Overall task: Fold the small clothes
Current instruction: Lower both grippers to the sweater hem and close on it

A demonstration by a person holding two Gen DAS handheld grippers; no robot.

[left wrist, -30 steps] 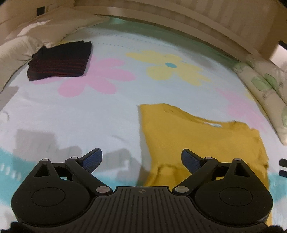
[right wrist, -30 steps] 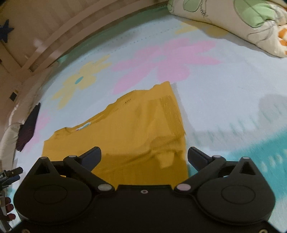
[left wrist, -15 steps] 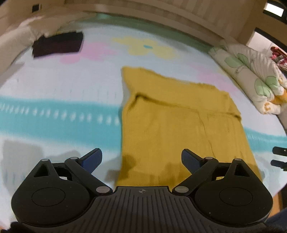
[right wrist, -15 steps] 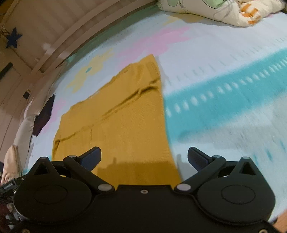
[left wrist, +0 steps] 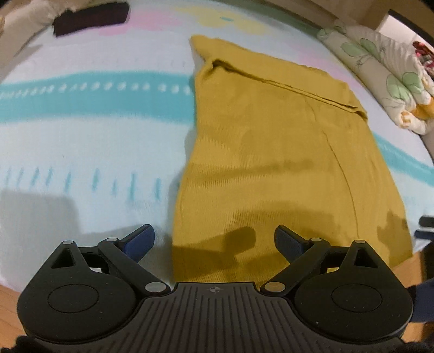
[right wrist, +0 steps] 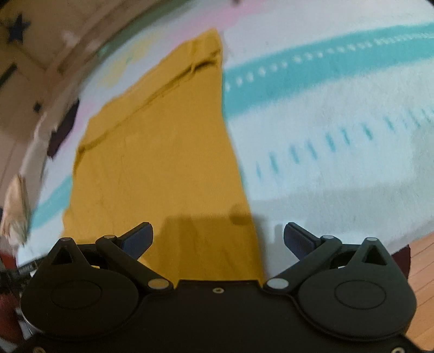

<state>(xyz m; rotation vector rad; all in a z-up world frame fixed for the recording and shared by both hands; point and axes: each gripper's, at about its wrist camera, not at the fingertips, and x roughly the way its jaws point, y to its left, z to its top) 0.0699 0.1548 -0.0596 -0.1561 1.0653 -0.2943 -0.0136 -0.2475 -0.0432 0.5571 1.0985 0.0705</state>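
You are looking across a bed covered by a pale sheet [left wrist: 89, 135] printed with teal stripes and pastel flowers; a strip of wooden floor [right wrist: 423, 271] shows at the lower right of the right wrist view. A mustard-yellow garment [left wrist: 271, 152] lies flat on the sheet and fills the centre of both views, its near hem reaching the bottom edge of the bed. A fold line crosses it near its far end, toward the top of the frame. Your left gripper [left wrist: 214, 240] sits at the bottom of its view with jaws spread wide and nothing between them, hovering above the garment's near left corner. Your right gripper [right wrist: 218, 237] is likewise spread wide and empty, over the near right edge of the garment; this view is blurred. A dark folded cloth [left wrist: 89, 15] rests at the upper left of the left wrist view, well apart from the garment. A leaf-patterned quilt [left wrist: 385, 70] is bunched at the upper right.
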